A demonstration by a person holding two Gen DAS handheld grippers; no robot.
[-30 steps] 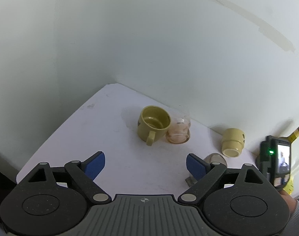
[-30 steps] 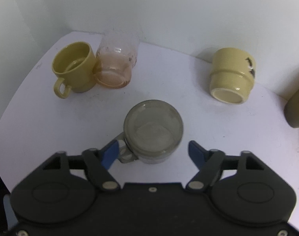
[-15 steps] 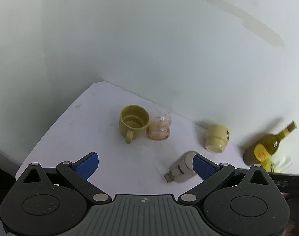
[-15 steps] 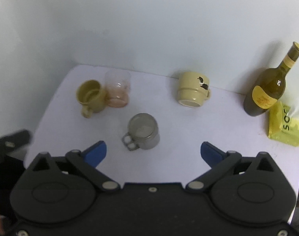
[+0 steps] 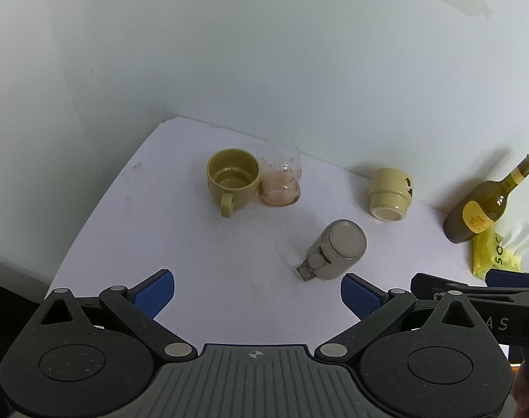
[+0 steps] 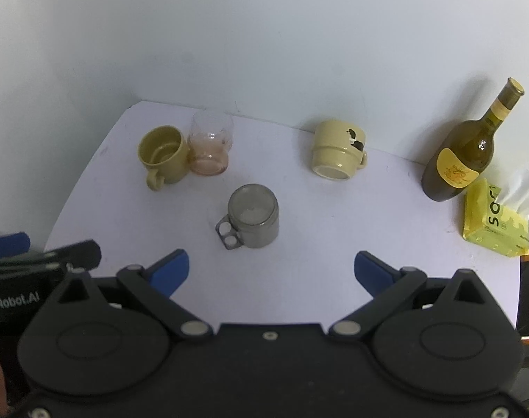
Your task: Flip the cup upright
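Observation:
A grey metal cup [image 6: 254, 216] with a two-hole handle stands on the white table [image 6: 316, 230]; its top looks closed, as if it is bottom up. It also shows in the left wrist view [image 5: 337, 249]. A cream mug [image 6: 337, 155] stands upside down near the wall, also in the left wrist view [image 5: 390, 193]. My right gripper [image 6: 270, 271] is open and empty, held back above the table's front edge. My left gripper [image 5: 257, 294] is open and empty, also back from the cups.
An olive mug [image 6: 163, 155] and a clear glass [image 6: 210, 146] stand upright at the back left. A wine bottle [image 6: 463, 160] and a yellow tissue pack [image 6: 496, 219] sit at the right. A wall runs behind the table.
Both grippers have pulled back and up from the cups. The right gripper, close around the grey cup a second ago, is now well clear of it and wider open.

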